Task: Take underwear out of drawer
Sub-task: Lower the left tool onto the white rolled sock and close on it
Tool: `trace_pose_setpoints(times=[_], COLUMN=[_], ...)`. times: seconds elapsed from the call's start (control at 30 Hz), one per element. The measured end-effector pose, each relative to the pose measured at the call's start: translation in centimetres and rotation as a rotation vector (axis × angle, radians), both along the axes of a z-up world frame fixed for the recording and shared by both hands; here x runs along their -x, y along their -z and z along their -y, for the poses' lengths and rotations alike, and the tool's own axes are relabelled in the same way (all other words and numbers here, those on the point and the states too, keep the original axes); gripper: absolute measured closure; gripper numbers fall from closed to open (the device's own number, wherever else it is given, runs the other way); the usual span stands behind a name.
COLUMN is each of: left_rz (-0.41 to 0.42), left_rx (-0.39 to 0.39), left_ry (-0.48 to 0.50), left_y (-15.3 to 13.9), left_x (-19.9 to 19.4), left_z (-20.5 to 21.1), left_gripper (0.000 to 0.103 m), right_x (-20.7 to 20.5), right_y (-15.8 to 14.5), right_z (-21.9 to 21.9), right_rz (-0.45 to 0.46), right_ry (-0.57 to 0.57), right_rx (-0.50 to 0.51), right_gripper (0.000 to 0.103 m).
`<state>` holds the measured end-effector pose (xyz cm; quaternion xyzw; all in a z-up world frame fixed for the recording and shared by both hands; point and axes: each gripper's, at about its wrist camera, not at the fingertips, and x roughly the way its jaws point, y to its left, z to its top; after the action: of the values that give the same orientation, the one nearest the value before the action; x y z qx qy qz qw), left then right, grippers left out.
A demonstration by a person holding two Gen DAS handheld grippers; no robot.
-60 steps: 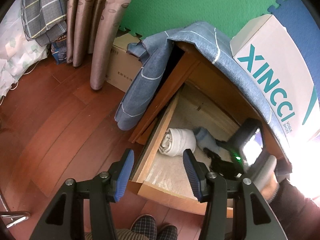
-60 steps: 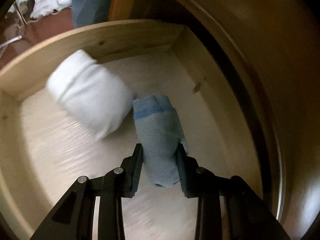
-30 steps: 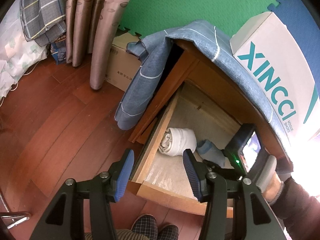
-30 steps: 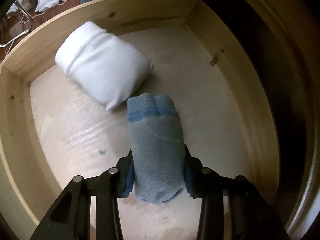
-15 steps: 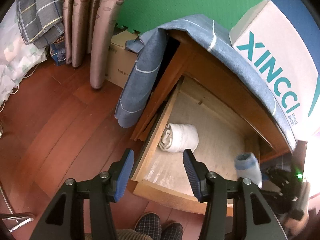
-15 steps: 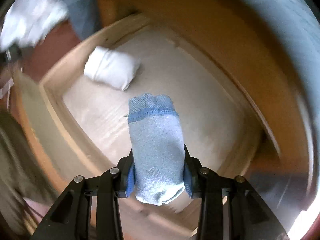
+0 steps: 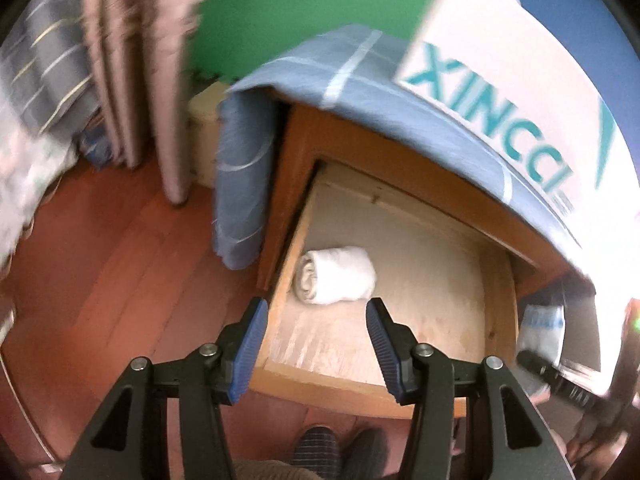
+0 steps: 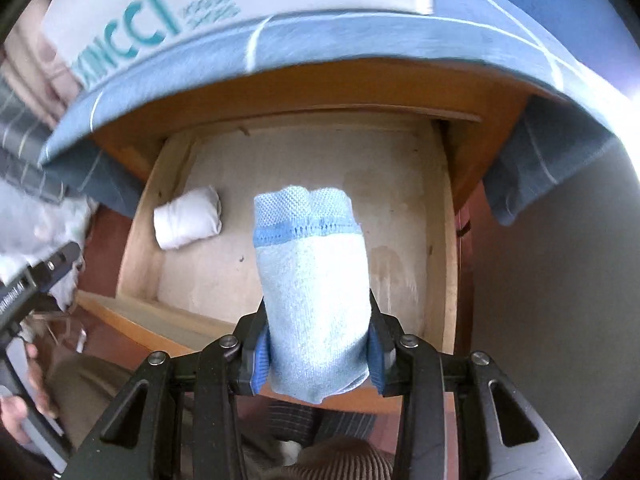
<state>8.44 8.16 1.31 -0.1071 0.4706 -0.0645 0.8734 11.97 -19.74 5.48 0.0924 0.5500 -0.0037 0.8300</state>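
- Blue rolled underwear (image 8: 316,292) is clamped between the closed jaws of the right gripper (image 8: 318,354), held above the open drawer (image 8: 448,240).
- Grip pressure should be kept firm while the roll is carried clear of the drawer front.
- White roll (image 7: 336,270) is left lying in the drawer; the left gripper (image 7: 316,346) is held wide open and empty above it.

left gripper (image 7: 316,346): black angular linkage arms, triangular cutouts, silver pivot screws, two per side; fingers (image 7: 250,350) faced with blue ribbed pads
right gripper (image 8: 318,354): same build, black frame, silver screws at joints, blue pads showing at inner edges of fingers (image 8: 258,364)
person: brown striped knit fabric at bottom edge of right wrist view, dark plaid slippers (image 7: 316,454) below; bare-skinned hand (image 8: 18,416) at lower left edge of right wrist view, blurred
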Motion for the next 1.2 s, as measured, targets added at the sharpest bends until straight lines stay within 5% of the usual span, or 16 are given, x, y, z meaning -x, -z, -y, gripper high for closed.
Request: trace_pose_setpoints(times=[0.2, 0.33, 0.93, 1.2], left_rz=[0.022, -0.002, -0.192, -0.195], left_rx=[-0.230, -0.310, -0.483, -0.560], left_ry=[0.233, 0.365, 0.754, 0.870], left_y=[-0.7, 0.3, 8.5, 11.3], left_x=[-2.1, -3.3, -8.6, -9.6], left_z=[3.1, 4.3, 8.2, 9.3], left_gripper=[0.051, 0.051, 0.051, 0.049], right_x=[0.6, 0.3, -0.3, -0.7], right_y=[-1.1, -0.9, -0.1, 0.3], right_z=[0.2, -0.6, -0.7, -0.7], right_rz=[0.013, 0.013, -0.020, -0.043], right_ry=[-0.002, -0.025, -0.016, -0.005], right_rx=[0.032, 0.074, 0.088, 0.064], right_gripper=[0.067, 0.067, 0.067, 0.067])
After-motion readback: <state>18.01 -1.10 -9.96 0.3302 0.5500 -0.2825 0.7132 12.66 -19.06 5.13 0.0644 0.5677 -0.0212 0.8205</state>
